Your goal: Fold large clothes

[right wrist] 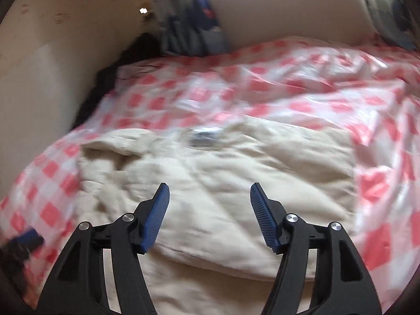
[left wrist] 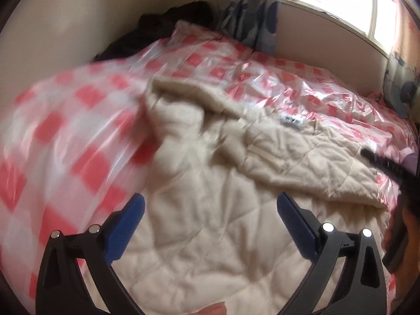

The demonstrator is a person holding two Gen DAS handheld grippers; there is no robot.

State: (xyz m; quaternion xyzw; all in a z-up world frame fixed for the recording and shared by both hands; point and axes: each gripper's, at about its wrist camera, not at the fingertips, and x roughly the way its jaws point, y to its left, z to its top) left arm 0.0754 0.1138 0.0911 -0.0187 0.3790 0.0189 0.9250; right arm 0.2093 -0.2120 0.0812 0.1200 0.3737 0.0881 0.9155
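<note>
Beige quilted coat (left wrist: 215,189) crumpled on checked plastic sheet (left wrist: 65,120); left hand-held gripper (left wrist: 210,210) wide, empty; right hand-held gripper (right wrist: 210,197) wide, empty.

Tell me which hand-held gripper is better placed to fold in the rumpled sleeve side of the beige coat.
Probably the left hand-held gripper: open, over the beige coat, nearer its rumpled side.

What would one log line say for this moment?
left gripper: open, empty | right gripper: open, empty | beige coat: partly folded on checked sheet
</note>
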